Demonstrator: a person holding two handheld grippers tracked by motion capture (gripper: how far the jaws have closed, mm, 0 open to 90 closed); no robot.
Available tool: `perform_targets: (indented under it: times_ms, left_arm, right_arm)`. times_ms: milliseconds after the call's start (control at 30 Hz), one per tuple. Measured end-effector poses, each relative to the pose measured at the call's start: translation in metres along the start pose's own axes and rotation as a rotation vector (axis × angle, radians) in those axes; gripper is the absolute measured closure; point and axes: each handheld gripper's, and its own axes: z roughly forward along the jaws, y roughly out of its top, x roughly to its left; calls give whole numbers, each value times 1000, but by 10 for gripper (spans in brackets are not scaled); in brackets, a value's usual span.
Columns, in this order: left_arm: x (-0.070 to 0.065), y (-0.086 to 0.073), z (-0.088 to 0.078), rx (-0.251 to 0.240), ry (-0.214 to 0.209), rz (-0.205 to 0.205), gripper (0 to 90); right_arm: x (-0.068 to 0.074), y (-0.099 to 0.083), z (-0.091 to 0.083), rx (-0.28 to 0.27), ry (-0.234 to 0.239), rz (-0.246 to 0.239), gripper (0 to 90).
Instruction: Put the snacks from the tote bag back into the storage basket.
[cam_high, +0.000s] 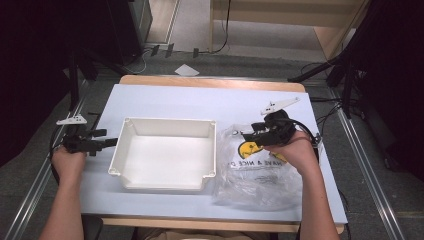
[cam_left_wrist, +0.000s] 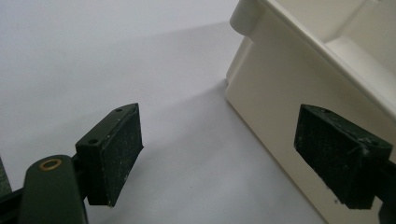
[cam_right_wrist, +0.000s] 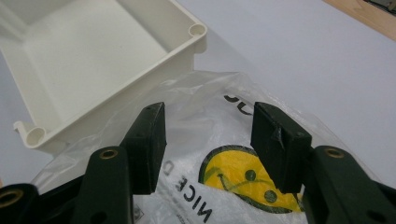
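Bag (cam_high: 257, 170), clear plastic with a yellow smiley print, lies flat on the table (cam_high: 165, 97) just right of the white tray (cam_high: 165, 131), its edge touching the tray wall. Right gripper (cam_right_wrist: 208, 140) hovers over the bag, jaws apart, nothing pinched between them. Left gripper (cam_left_wrist: 219, 154) sits low by the tray's left wall, jaws spread wide, holding nothing.

The tabletop (cam_high: 165, 97) is pale blue with a wooden edge. Around it the floor (cam_high: 30, 175) is grey. A white paper (cam_high: 186, 70) lies on the floor at the far side. A wooden bench (cam_high: 280, 12) stands far away. Both sides are dark. Black cables (cam_high: 327, 107) lie on the right.
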Motion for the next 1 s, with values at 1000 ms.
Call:
perform_targets:
  times_ms: [1000]
  left_arm:
    - [0,0,-1,0,-5,-1,162]
  right_arm:
    - [-21,-16,-34,40,-57,13,480]
